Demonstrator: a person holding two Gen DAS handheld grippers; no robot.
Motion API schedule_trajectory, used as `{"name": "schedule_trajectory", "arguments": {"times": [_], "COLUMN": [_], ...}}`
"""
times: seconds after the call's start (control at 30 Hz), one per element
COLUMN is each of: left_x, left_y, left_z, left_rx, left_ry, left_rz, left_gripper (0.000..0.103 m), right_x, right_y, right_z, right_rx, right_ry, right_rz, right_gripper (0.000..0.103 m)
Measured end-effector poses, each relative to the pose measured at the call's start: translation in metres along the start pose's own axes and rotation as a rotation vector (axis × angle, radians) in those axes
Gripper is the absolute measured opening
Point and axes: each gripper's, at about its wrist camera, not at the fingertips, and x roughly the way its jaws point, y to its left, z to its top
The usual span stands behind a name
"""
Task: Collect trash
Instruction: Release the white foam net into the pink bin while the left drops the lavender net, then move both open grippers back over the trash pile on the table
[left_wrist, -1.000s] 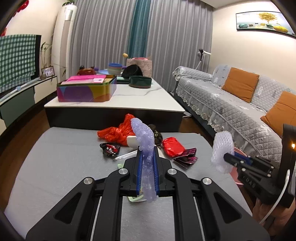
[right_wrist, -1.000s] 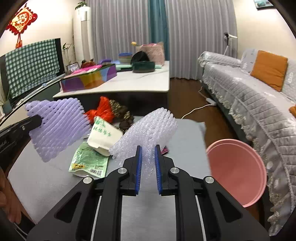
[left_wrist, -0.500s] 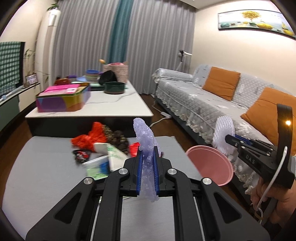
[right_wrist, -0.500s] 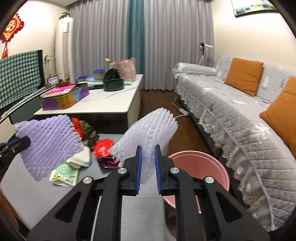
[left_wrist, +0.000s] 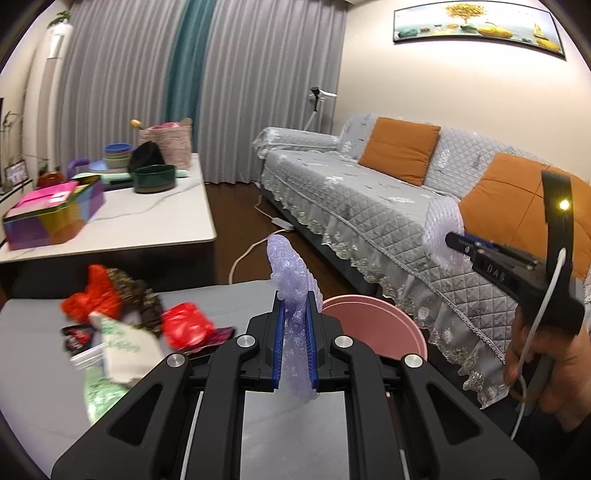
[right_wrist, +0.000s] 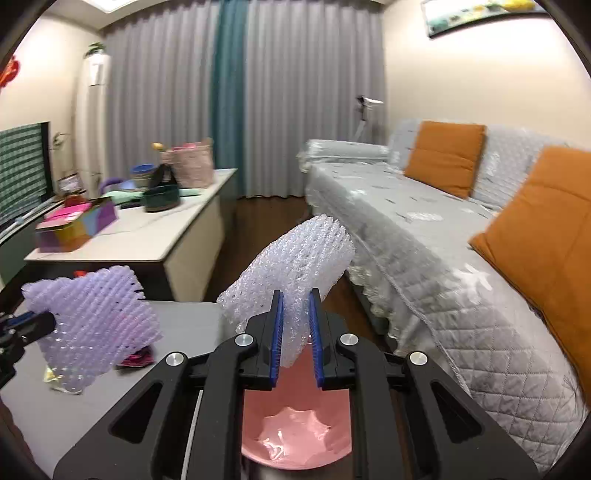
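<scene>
Your left gripper (left_wrist: 295, 314) is clamping its jaws on the purple foam net (left_wrist: 291, 273) at the tabletop's (left_wrist: 44, 369) right edge. Your right gripper (right_wrist: 295, 321) is pinching the white foam net (right_wrist: 295, 258) over the pink bin (right_wrist: 295, 435).

Each camera sits close behind its own tongs, facing forward and slightly down. Both views share the pink bin (left_wrist: 373, 328) (right_wrist: 295, 439) near 6 o'clock and the sofa (left_wrist: 369, 206) (right_wrist: 424, 236) toward 3 o'clock.

I have swung both hands away from the litter pile toward the sofa (right_wrist: 424, 236). The pink bin (right_wrist: 295, 435) now sits under my right gripper (right_wrist: 295, 328)
</scene>
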Motion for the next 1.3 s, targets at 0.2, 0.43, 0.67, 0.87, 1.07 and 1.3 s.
{"name": "schedule_trajectory", "arguments": {"times": [0.2, 0.43, 0.67, 0.87, 1.07, 1.3], "left_x": [0.045, 0.094, 0.123, 0.137, 0.131, 0.102], "left_y": [-0.025, -0.046, -0.05, -0.053, -0.041, -0.03], "left_z": [0.002, -0.003, -0.01, -0.011, -0.01, -0.008], "left_rx": [0.031, 0.055, 0.057, 0.06, 0.019, 0.018], "left_ry": [0.032, 0.079, 0.128, 0.17, 0.165, 0.141], "left_rz": [-0.032, -0.063, -0.081, -0.099, -0.07, -0.062], "left_gripper": [0.01, 0.01, 0.01, 0.036, 0.051, 0.044], "right_x": [0.036, 0.061, 0.076, 0.081, 0.08, 0.073], "right_y": [-0.016, -0.028, -0.036, -0.037, -0.043, -0.036], "right_z": [-0.011, -0.025, -0.029, -0.031, -0.03, -0.025], "right_rx": [0.021, 0.035, 0.046, 0.058, 0.08, 0.078], "right_ry": [0.057, 0.106, 0.133, 0.144, 0.134, 0.1], "right_rz": [-0.03, -0.046, -0.06, -0.057, -0.086, -0.084], "right_gripper": [0.014, 0.014, 0.016, 0.065, 0.067, 0.067]}}
